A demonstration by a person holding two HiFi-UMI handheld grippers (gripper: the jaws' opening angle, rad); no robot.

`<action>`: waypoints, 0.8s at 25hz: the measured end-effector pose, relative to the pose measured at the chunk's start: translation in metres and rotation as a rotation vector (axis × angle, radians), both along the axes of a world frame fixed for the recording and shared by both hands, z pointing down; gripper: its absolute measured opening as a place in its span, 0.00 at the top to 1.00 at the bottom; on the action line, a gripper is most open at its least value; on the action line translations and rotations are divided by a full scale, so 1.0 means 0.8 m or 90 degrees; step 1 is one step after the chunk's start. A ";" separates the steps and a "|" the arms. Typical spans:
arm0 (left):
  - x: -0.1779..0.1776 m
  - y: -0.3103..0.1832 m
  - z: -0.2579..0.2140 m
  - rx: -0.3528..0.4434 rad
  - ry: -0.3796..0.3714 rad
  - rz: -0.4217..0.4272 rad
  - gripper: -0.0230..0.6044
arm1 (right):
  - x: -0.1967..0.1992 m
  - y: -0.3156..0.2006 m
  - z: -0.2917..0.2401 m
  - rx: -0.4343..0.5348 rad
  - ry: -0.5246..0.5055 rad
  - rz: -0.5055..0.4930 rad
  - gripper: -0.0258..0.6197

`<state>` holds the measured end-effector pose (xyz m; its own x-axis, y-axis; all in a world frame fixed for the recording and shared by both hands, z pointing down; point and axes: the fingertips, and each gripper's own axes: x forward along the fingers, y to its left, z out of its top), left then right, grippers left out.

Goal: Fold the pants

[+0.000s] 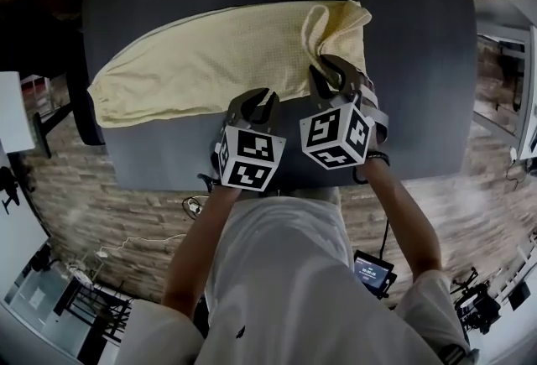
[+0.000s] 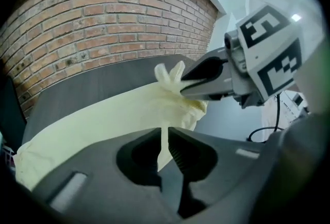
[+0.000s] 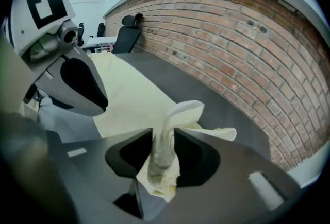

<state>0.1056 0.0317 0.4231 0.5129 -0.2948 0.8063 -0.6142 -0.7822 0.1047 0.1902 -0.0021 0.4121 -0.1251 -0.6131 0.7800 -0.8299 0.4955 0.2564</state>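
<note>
Pale yellow pants (image 1: 210, 61) lie lengthwise across the dark grey table (image 1: 419, 61), one end at the left and a bunched end at the right. My left gripper (image 1: 256, 101) is at the pants' near edge; in the left gripper view it (image 2: 164, 134) is shut on a thin fold of the cloth (image 2: 103, 120). My right gripper (image 1: 329, 74) stands just to its right, shut on a thick, lifted bunch of the pants (image 3: 178, 112) that fills its jaws (image 3: 164, 138). The two grippers are close together, and each shows in the other's view: the right gripper (image 2: 198, 80) and the left gripper (image 3: 82, 84).
The table's near edge (image 1: 168, 179) runs just below the grippers. A black chair base (image 1: 50, 124) stands left of the table. A small device with a lit screen (image 1: 372, 269) lies on the floor at the right. A brick wall (image 2: 103, 27) stands behind the table.
</note>
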 end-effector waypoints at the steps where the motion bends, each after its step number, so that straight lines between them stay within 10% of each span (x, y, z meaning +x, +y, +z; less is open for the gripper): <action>1: -0.003 0.000 0.001 -0.003 0.000 -0.004 0.89 | -0.015 0.002 0.008 -0.019 -0.011 -0.014 0.69; 8: -0.009 0.001 0.004 -0.012 0.004 -0.012 0.89 | -0.041 0.016 0.005 -0.043 -0.102 -0.031 0.65; 20: 0.079 0.027 -0.008 -0.013 0.039 0.041 0.89 | 0.083 -0.001 0.009 -0.052 -0.254 0.105 0.71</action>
